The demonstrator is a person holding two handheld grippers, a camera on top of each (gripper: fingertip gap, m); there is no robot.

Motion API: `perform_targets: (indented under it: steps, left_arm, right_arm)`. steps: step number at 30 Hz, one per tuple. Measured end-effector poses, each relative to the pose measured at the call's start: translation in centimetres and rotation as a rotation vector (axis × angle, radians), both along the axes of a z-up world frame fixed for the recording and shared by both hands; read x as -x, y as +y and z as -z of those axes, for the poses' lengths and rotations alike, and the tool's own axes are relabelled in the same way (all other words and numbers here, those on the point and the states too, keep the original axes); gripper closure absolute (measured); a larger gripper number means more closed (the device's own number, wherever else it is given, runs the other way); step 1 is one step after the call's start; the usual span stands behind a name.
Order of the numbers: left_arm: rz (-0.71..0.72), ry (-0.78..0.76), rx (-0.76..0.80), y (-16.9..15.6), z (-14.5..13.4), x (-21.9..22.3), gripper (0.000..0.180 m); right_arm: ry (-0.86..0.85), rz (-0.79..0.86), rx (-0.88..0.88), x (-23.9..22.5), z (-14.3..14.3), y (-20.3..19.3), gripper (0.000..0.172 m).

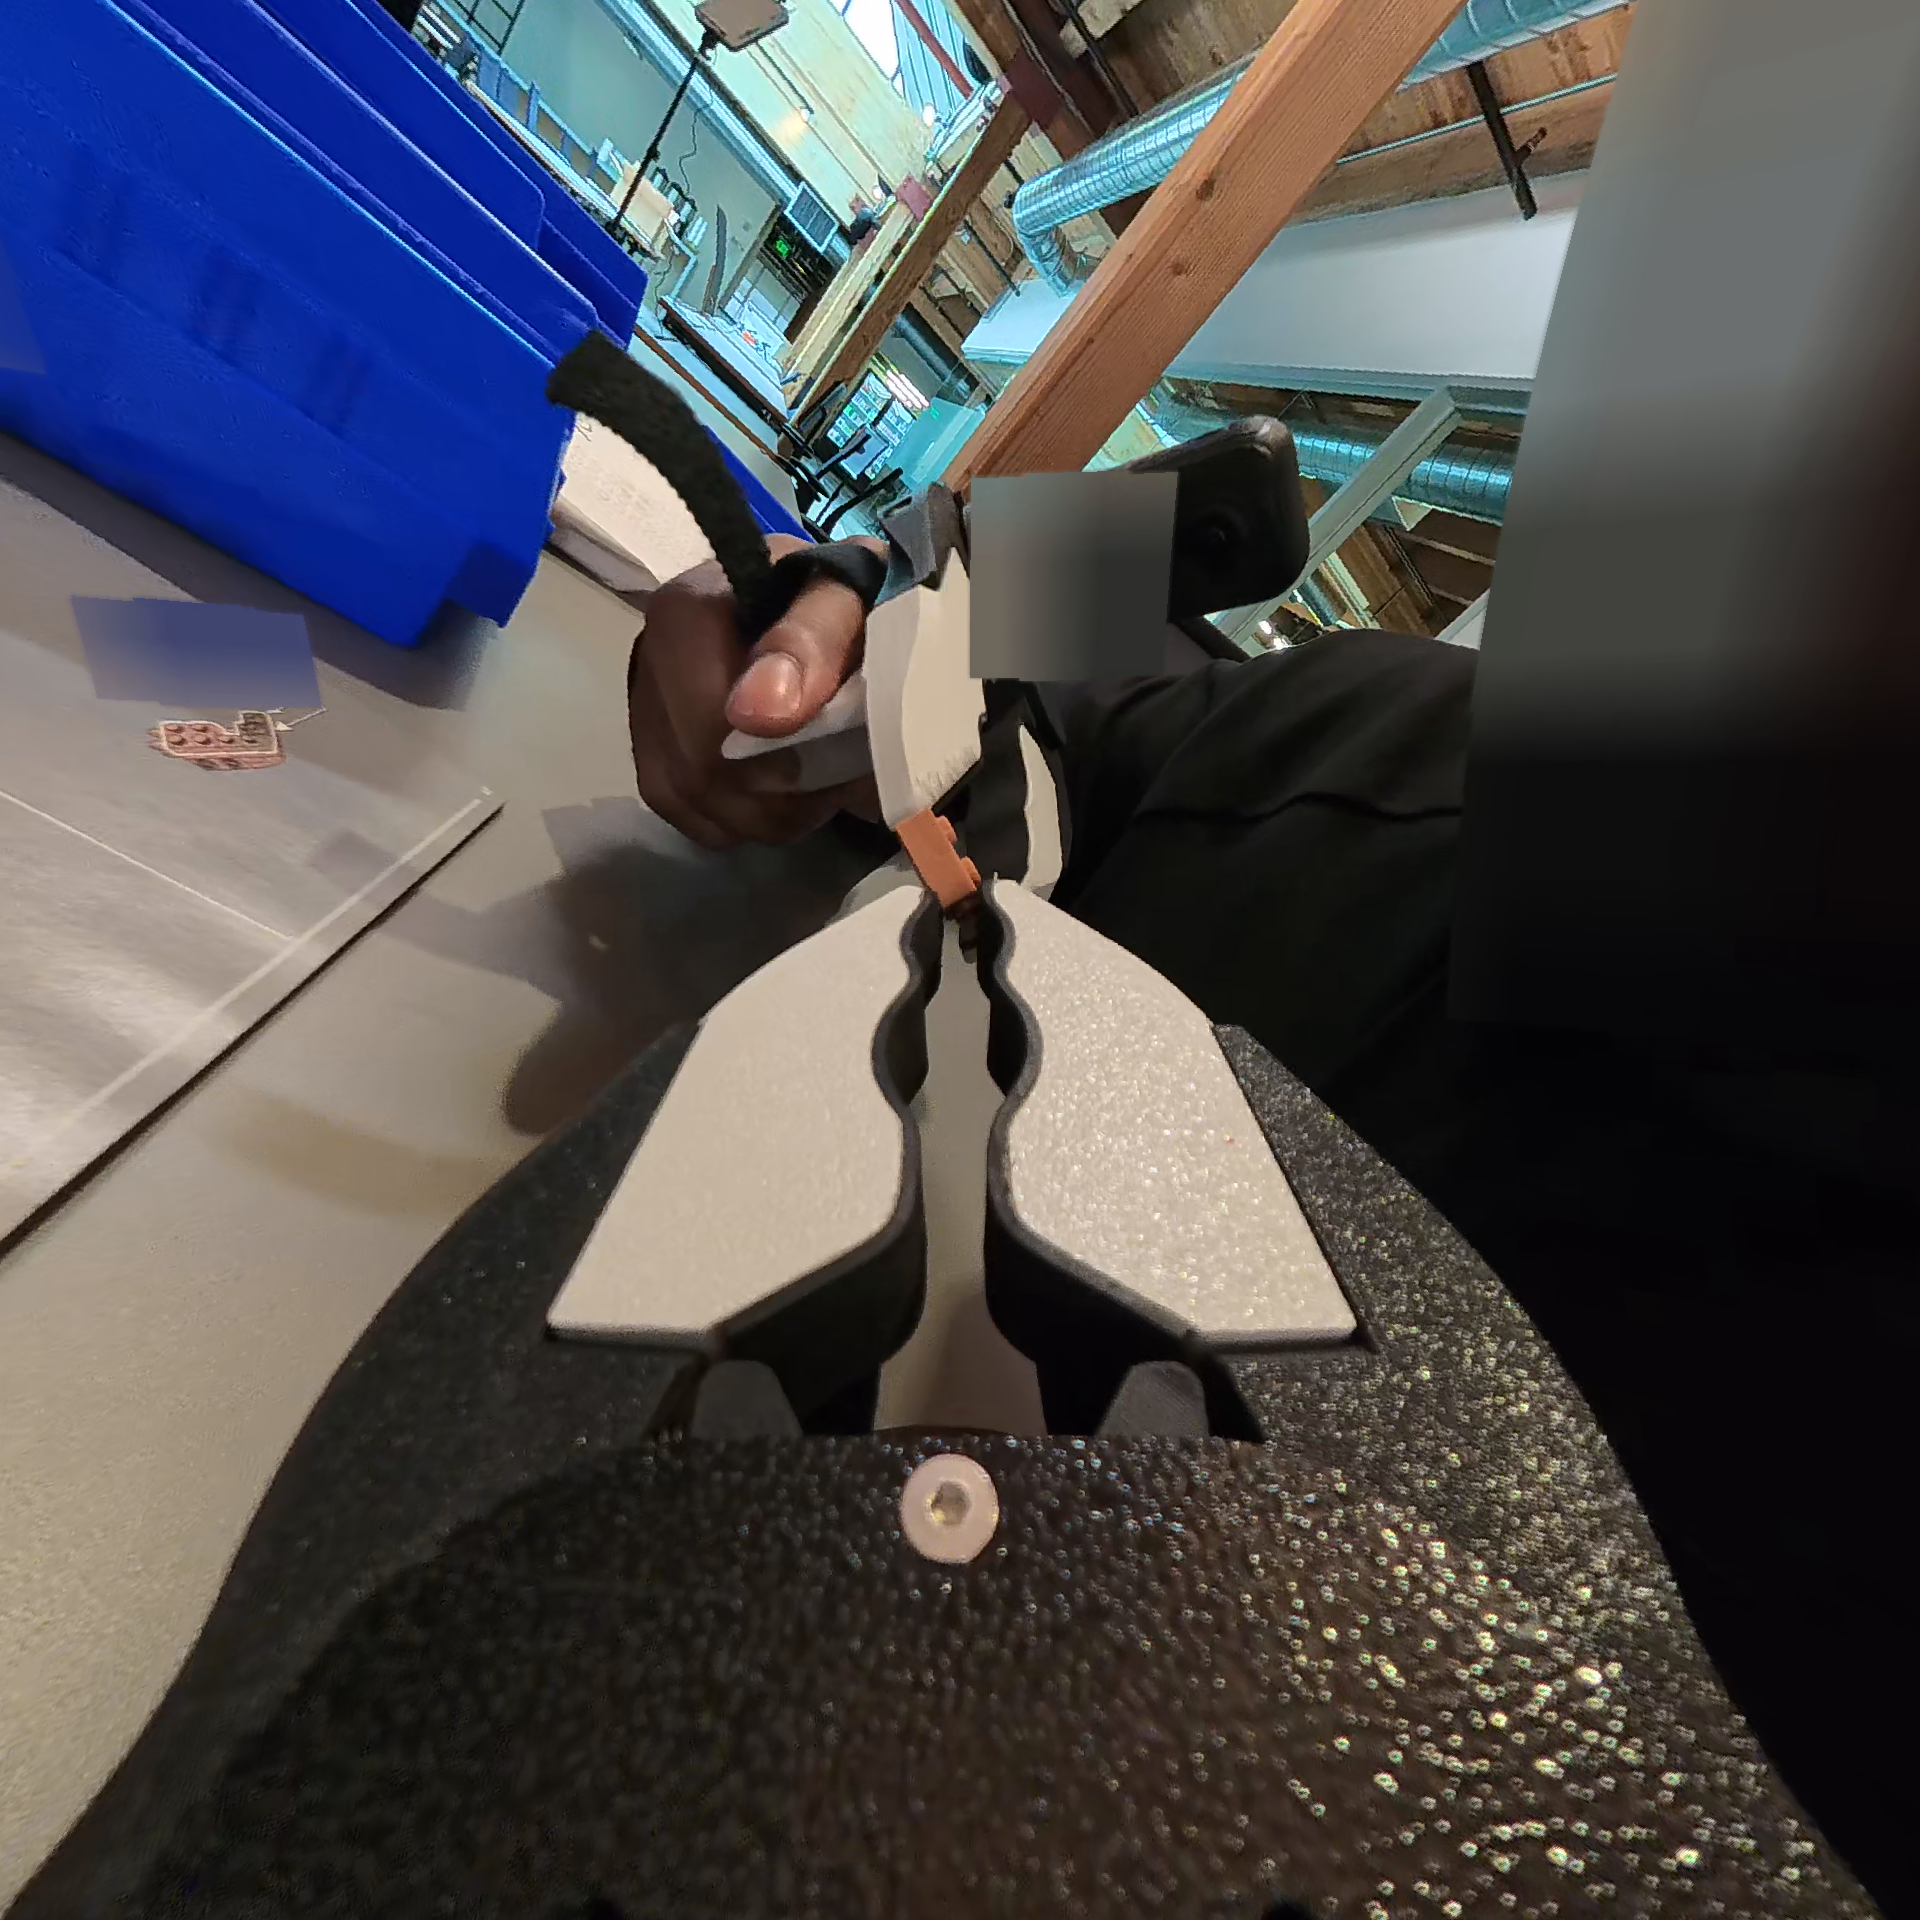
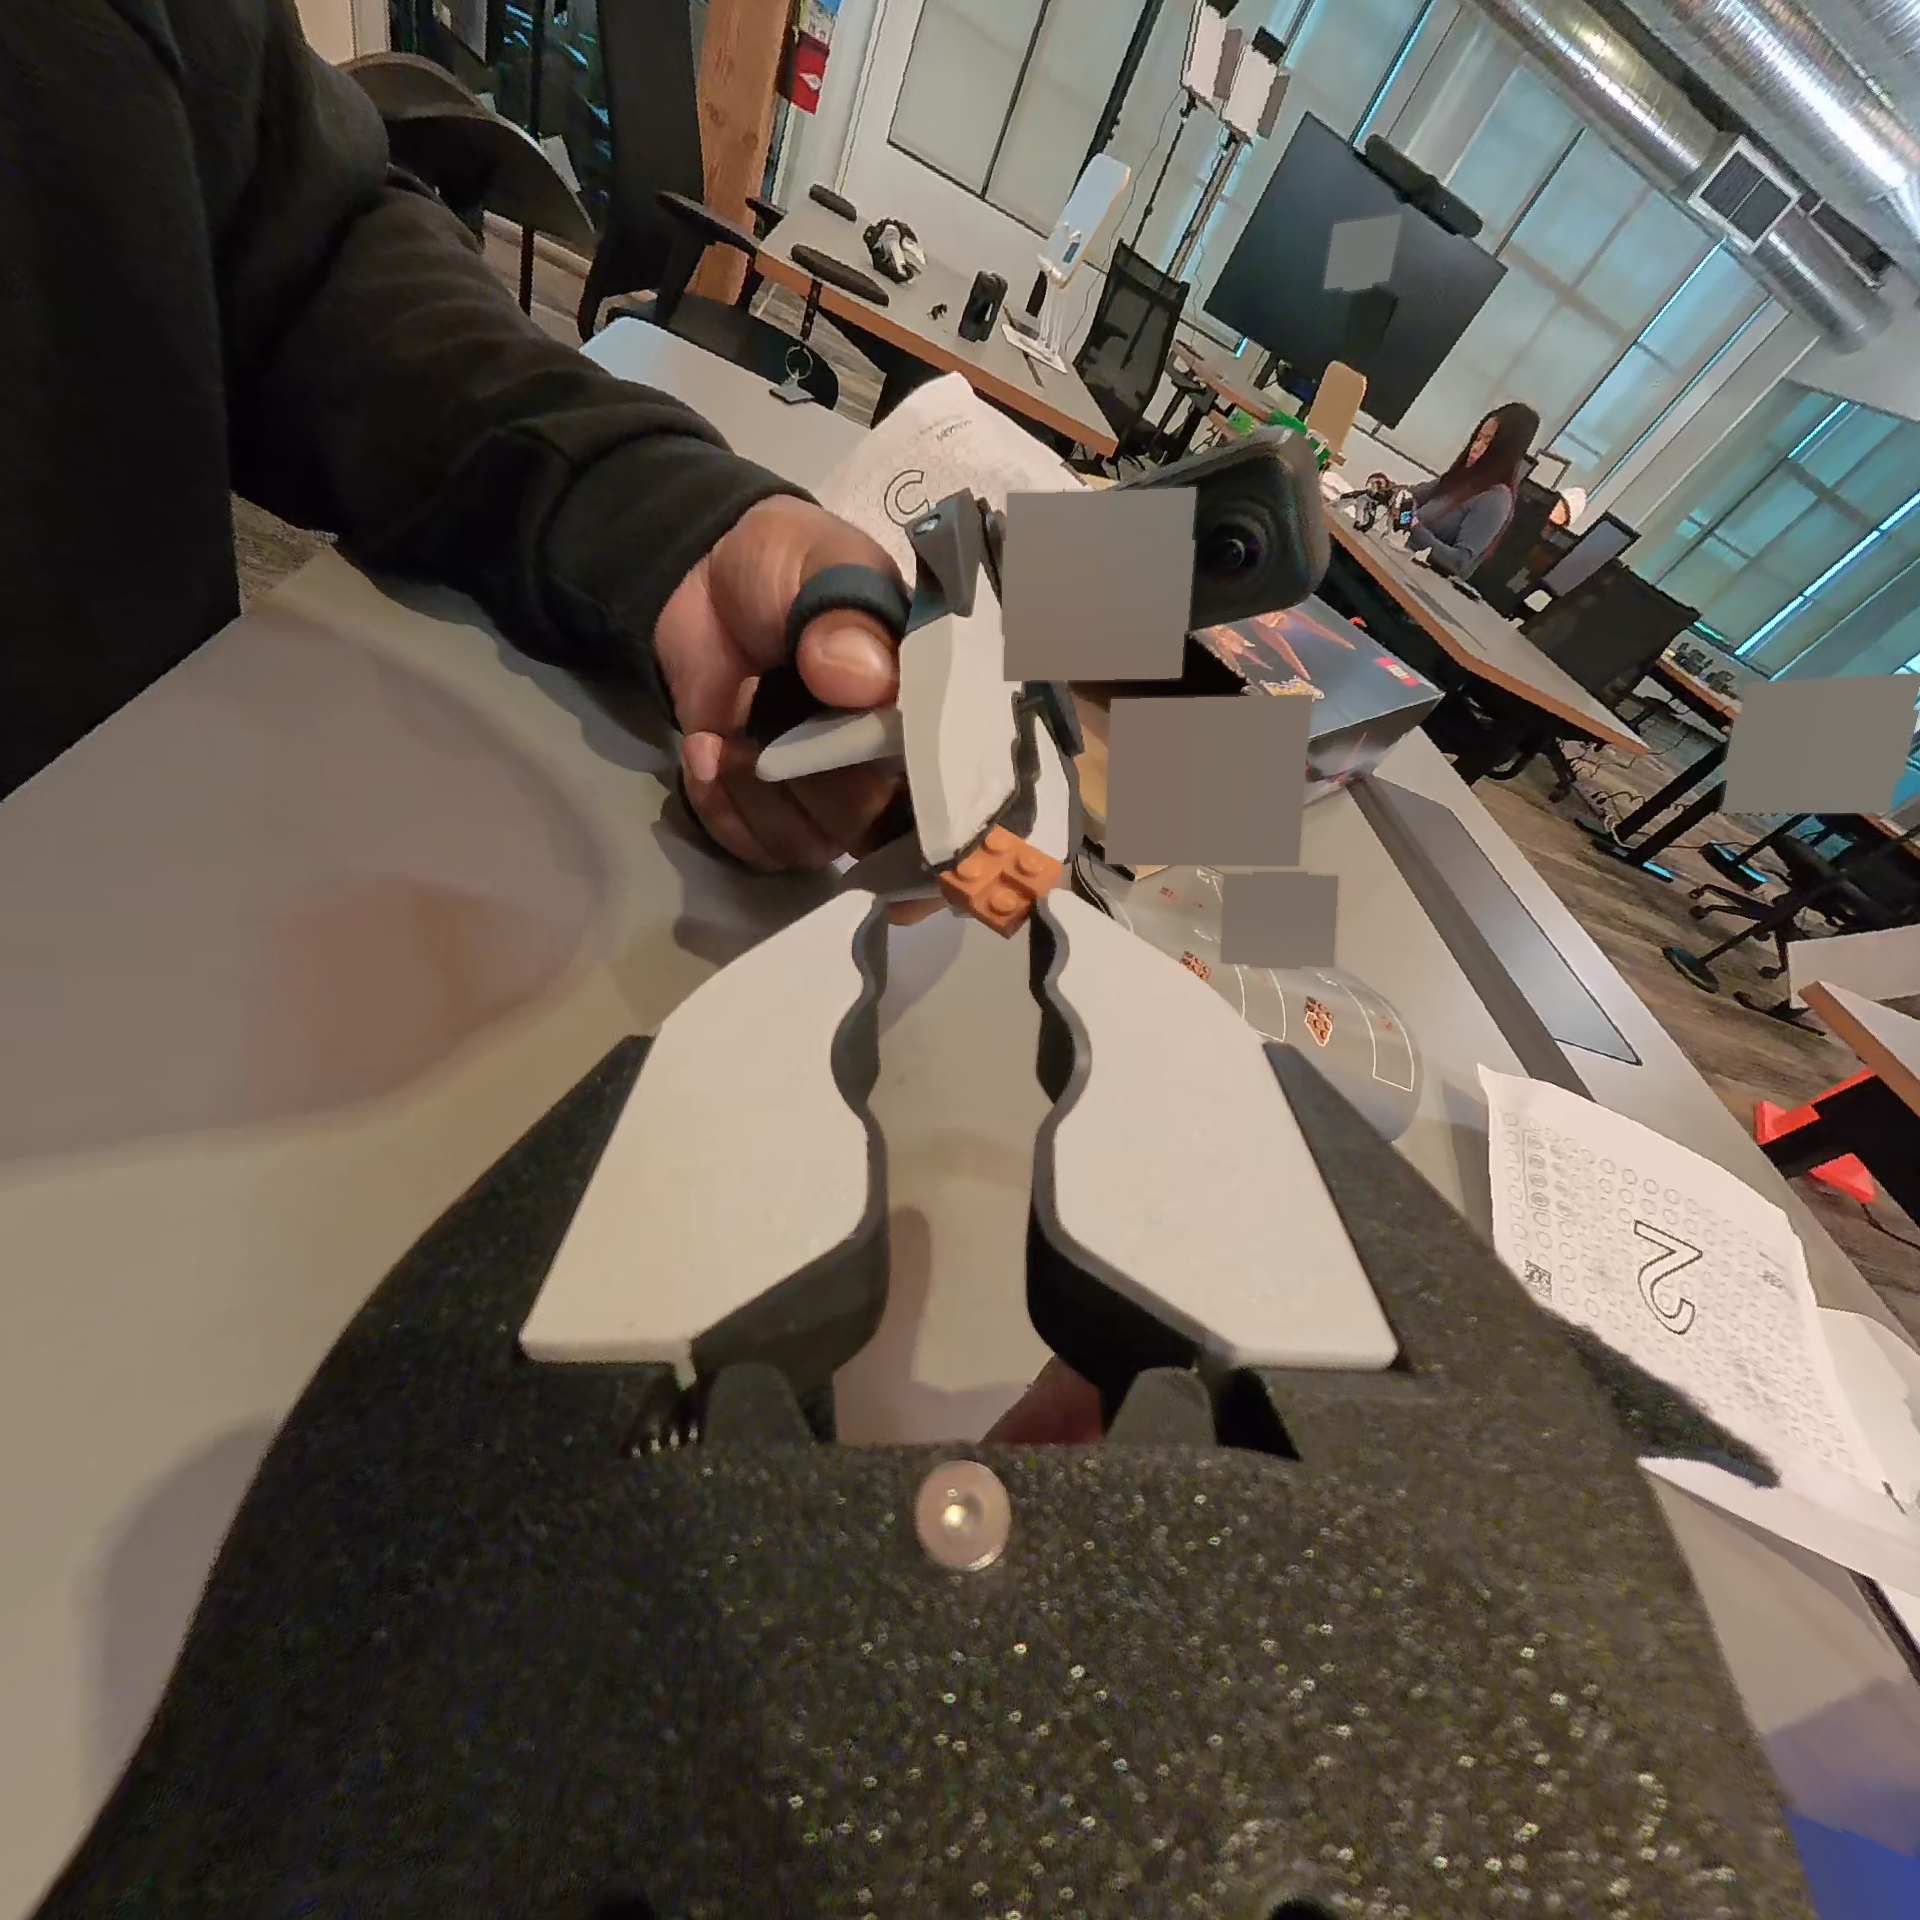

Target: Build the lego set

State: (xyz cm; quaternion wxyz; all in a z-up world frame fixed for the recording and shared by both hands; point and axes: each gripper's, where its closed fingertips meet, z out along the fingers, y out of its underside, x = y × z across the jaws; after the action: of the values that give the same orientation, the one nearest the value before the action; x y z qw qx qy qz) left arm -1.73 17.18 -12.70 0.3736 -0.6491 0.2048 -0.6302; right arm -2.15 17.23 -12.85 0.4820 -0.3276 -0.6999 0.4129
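At frame centre both tongs meet on 1 orange brick point(image 2: 995, 883): the left tongs point(image 1: 961, 914), nearly closed, pinch its thin edge, while the right tongs point(image 2: 951, 925) stand narrow at its sides — contact unclear. Blue bins point(image 1: 260, 312) fill the upper left above the grey table point(image 1: 312, 1195); printed sheets point(image 2: 1652, 1268) lie lower right.

The brick point(image 1: 940, 868) sits gripped at the tips of the left gripper point(image 1: 961, 914). The right gripper point(image 2: 956, 920) faces it from straight ahead, its jaws loosely about the same brick. On the table point(image 1: 208, 1351), left of the left jaws, lies a flat sheet point(image 1: 156, 935) – behind it, bins point(image 1: 260, 312). Right of the right jaws lies a printed paper point(image 2: 1642, 1247) – ahead and to the right, a box point(image 2: 1351, 686).
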Motion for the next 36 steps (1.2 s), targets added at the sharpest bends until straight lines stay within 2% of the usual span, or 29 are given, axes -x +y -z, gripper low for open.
perform_targets:
  steps: [25,36]
  left_arm:
    - [-0.009,0.022,-0.004,0.07,0.27,-0.14,0.175]
    - [-0.02,0.031,0.007,0.26,0.48,-0.09,0.175]
  right_arm:
    - [-0.01,0.011,-0.075,-0.06,0.45,-0.12,0.142]
    - [-0.005,0.057,-0.213,0.14,0.92,0.16,0.141]
